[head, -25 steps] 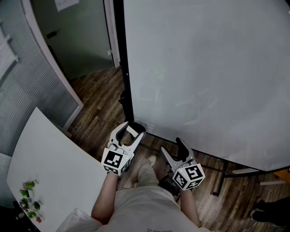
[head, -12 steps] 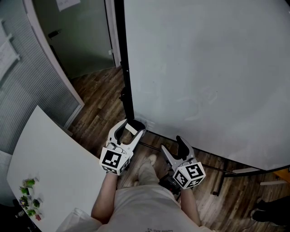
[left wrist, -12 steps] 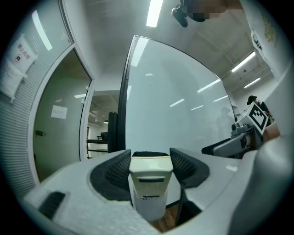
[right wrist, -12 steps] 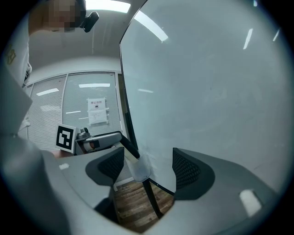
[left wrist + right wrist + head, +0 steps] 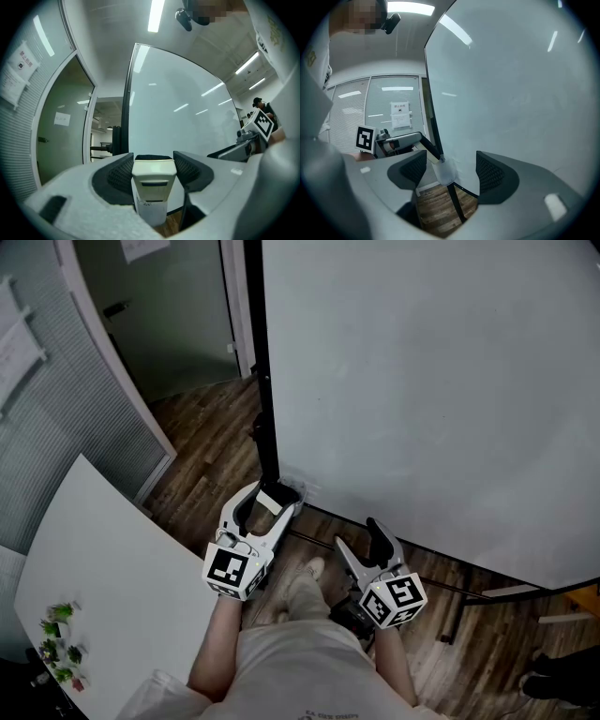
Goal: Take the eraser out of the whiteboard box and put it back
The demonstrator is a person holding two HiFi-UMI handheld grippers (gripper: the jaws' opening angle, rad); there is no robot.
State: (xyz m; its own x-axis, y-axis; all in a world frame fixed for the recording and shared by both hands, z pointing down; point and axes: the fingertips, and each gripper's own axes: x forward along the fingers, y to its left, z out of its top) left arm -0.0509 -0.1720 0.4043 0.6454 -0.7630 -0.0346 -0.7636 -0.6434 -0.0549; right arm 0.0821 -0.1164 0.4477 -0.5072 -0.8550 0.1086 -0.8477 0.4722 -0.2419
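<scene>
Pinching the eraser (image 5: 153,178) by the whiteboard (image 5: 422,381), left hand-held gripper (image 5: 273,499); right hand-held gripper (image 5: 360,541) spread, empty.

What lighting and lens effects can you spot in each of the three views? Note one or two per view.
Head view: dim, flat light, the whiteboard grey and free of glare. Left gripper view: fisheye bending, black corners, a bright ceiling light, and light streaks mirrored on the whiteboard behind the eraser. Right gripper view: the same round frame, with streaks on the whiteboard.
</scene>
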